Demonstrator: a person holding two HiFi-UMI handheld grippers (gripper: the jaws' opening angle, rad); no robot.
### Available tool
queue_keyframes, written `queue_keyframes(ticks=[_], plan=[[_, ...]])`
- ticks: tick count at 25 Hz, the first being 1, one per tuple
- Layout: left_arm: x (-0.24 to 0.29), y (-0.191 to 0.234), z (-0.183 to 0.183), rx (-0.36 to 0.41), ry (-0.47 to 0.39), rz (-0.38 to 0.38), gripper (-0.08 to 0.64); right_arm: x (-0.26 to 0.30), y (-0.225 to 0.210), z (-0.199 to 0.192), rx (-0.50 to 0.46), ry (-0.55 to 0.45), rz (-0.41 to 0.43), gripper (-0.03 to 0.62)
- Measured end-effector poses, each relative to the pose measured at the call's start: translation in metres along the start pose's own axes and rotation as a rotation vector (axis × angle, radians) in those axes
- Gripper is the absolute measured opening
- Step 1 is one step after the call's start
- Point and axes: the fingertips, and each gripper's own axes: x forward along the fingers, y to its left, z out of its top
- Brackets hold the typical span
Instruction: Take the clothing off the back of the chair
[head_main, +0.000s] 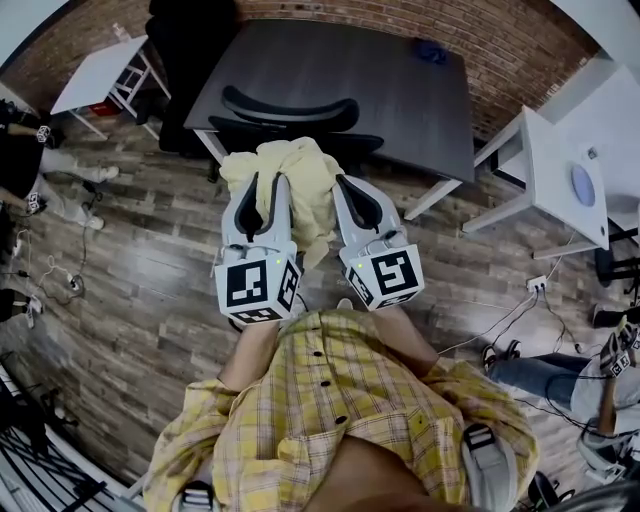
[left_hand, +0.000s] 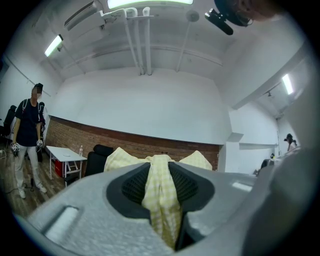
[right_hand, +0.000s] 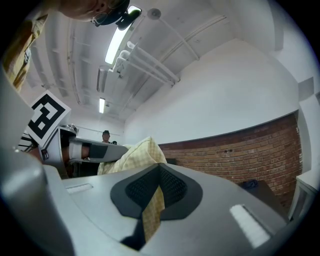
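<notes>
A pale yellow checked shirt (head_main: 290, 185) hangs bunched between my two grippers, just in front of the black office chair (head_main: 290, 112). My left gripper (head_main: 262, 195) is shut on a fold of the shirt (left_hand: 160, 192), which fills the gap between its black pads. My right gripper (head_main: 352, 200) is shut on another fold of that shirt (right_hand: 152, 210), a thin strip pinched between its pads. Both grippers point level toward the chair back. The shirt is off the chair back and held in the air above the seat edge.
A dark table (head_main: 350, 85) stands behind the chair against a brick wall (head_main: 520, 50). White tables stand at left (head_main: 100, 72) and right (head_main: 565, 175). Cables (head_main: 500, 320) lie on the wood floor. People stand at the left (left_hand: 27, 135) and right edges.
</notes>
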Motion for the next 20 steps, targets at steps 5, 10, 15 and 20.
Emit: queue_keyframes(ticks=[5,10,15,20], plan=[[0.004,0.003,-0.015,0.001,0.017,0.01,0.112,0.005,-0.001,-0.006,-0.007,0.013,-0.001,-0.005],[0.0,0.004,-0.027,0.003,0.022,0.018,0.114,0.004,0.001,-0.01,-0.01,0.025,-0.007,-0.005],[0.002,-0.007,-0.04,0.033,0.031,0.004,0.114,-0.001,-0.007,-0.018,0.005,0.038,-0.014,-0.005],[0.005,-0.01,-0.046,0.039,0.042,-0.002,0.114,0.001,-0.008,-0.02,0.002,0.048,-0.011,-0.006]])
